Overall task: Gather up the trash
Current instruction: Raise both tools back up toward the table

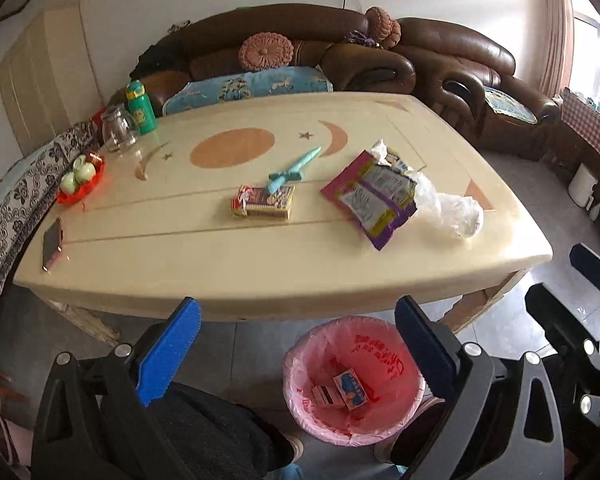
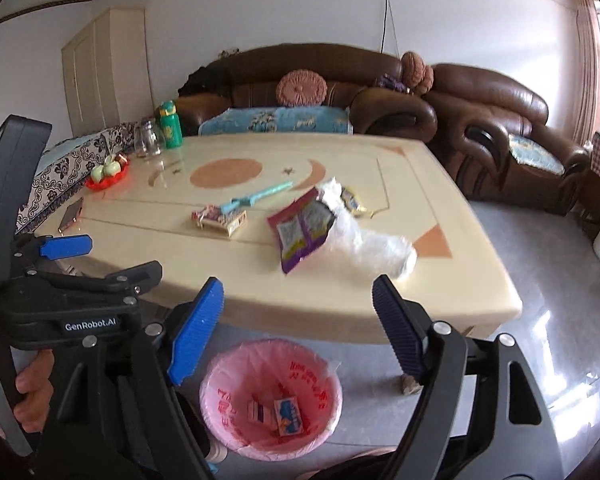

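Note:
A pink-lined trash bin (image 1: pixel 354 380) (image 2: pixel 271 398) stands on the floor in front of the cream table (image 1: pixel 260 260) (image 2: pixel 228 280), with two small boxes (image 1: pixel 342 394) (image 2: pixel 278 414) inside. On the table lie a purple snack bag (image 1: pixel 374 196) (image 2: pixel 300 228), crumpled clear plastic (image 1: pixel 448 208) (image 2: pixel 368 248), a yellow-red box (image 1: pixel 262 202) (image 2: pixel 220 220) and a teal toy (image 1: pixel 294 170) (image 2: pixel 256 198). My left gripper (image 1: pixel 300 320) is open and empty above the bin. My right gripper (image 2: pixel 300 300) is open and empty too.
A phone (image 1: pixel 52 244), a red dish of green fruit (image 1: pixel 80 180), a glass jar (image 1: pixel 118 128) and a green bottle (image 1: pixel 140 102) line the table's left side. Brown sofas (image 1: pixel 340 56) stand behind. The person's legs show beside the bin.

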